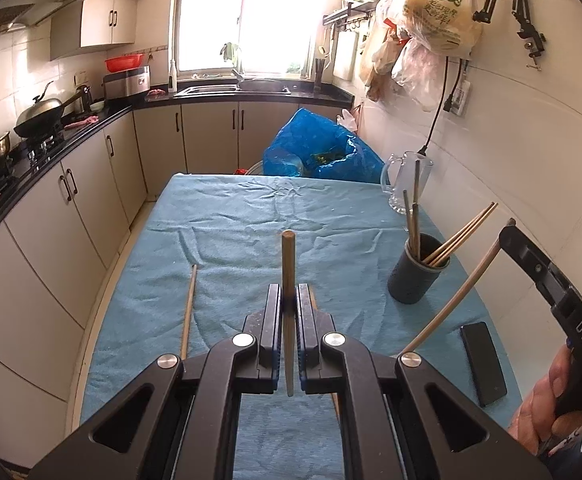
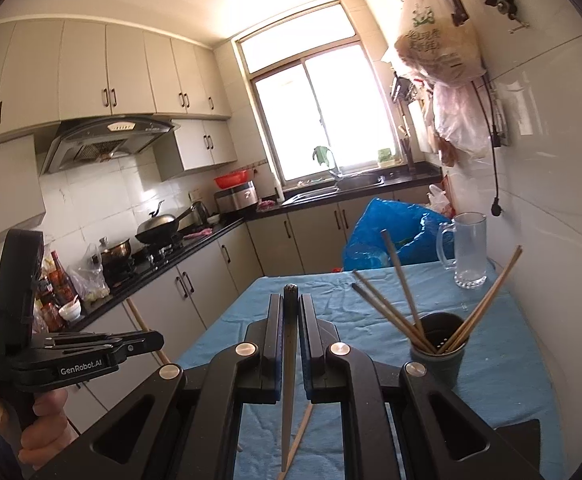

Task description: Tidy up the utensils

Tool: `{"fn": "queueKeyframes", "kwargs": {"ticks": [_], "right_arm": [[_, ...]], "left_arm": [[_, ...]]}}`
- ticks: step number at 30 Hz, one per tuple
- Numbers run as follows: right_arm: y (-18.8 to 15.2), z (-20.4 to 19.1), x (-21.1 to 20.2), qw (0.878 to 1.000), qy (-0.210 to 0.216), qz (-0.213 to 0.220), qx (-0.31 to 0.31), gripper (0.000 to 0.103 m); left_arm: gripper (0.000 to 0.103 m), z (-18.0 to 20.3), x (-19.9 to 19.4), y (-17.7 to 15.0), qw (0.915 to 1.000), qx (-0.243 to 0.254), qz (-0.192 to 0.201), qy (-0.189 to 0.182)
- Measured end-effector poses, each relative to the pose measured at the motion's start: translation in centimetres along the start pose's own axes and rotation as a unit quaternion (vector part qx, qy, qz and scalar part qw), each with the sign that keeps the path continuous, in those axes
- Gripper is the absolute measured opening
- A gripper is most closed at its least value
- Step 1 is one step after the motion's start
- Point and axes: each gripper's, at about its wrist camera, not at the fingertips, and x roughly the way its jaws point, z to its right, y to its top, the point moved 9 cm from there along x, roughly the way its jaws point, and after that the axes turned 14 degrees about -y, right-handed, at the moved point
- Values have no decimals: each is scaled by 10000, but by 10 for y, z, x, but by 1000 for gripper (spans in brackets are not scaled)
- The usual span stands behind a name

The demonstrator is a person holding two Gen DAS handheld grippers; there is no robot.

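In the left wrist view, my left gripper is shut on a wooden chopstick that stands upright between the pads, over the blue cloth. Another chopstick lies flat on the cloth to its left. A dark grey holder cup with several chopsticks stands to the right. In the right wrist view, my right gripper is shut on a dark-tipped chopstick, left of the holder cup. One more chopstick lies on the cloth below it.
A glass mug stands behind the holder near the wall. A black phone lies at the cloth's right edge. A blue bag sits beyond the table's far end. Kitchen cabinets run along the left.
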Motion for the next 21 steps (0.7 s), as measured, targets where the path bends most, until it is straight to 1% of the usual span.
{"fn": "queueKeyframes", "kwargs": {"ticks": [5,10,17,21], "right_arm": [[9,19,-12,9997,-152,170,127,8],[23,53,-27,9977,-427,374,363,8],[44,110,-46,9923,-812,546,763,8],[59,128,-56,9895,-966,691,818,8]], "left_arm": [[6,13,-2,6,9999,87,36,-85],[6,39,-3,15,9993,287,65,-241],[6,86,2,36,9963,593,31,-619],[6,117,4,53,9932,799,86,-840]]}}
